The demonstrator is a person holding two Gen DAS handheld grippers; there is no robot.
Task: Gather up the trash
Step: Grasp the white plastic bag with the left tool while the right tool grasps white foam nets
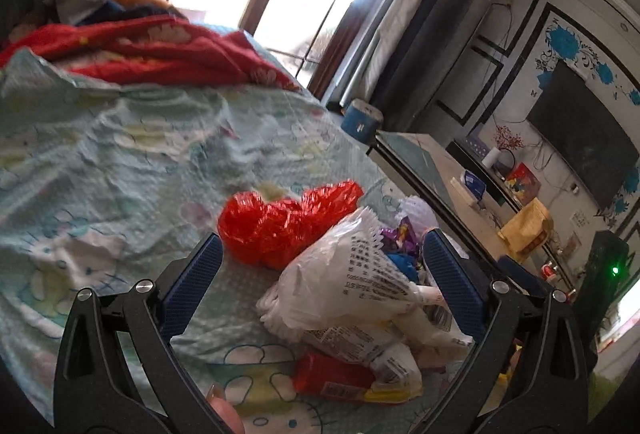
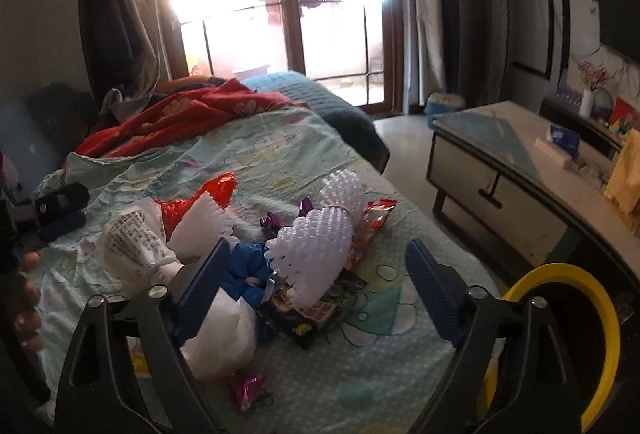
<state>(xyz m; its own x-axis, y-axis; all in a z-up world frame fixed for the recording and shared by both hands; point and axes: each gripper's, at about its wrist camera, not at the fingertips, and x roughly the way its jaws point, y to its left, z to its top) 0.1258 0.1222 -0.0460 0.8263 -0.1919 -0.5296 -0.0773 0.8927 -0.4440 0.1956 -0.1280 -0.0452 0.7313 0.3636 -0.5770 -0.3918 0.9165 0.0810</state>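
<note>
A pile of trash lies on the bed's patterned sheet [image 1: 100, 162]. In the left wrist view a crumpled red plastic bag [image 1: 280, 218] lies ahead, with a white printed wrapper [image 1: 352, 274] and a red packet [image 1: 332, 378] nearer. My left gripper [image 1: 320, 262] is open above them, empty. In the right wrist view white foam netting [image 2: 316, 254], blue plastic [image 2: 244, 270], a white bag [image 2: 224, 330], snack wrappers [image 2: 316, 318] and purple foil [image 2: 250, 390] lie between and below the fingers. My right gripper [image 2: 316, 274] is open, empty. The yellow-rimmed bin [image 2: 576, 334] stands at lower right.
A red quilt [image 2: 188, 118] is bunched at the bed's far end. A low cabinet [image 2: 504, 178] with boxes stands right of the bed, across a strip of floor. A blue stool [image 1: 360, 122] sits by the window. A TV [image 1: 584, 138] hangs on the wall.
</note>
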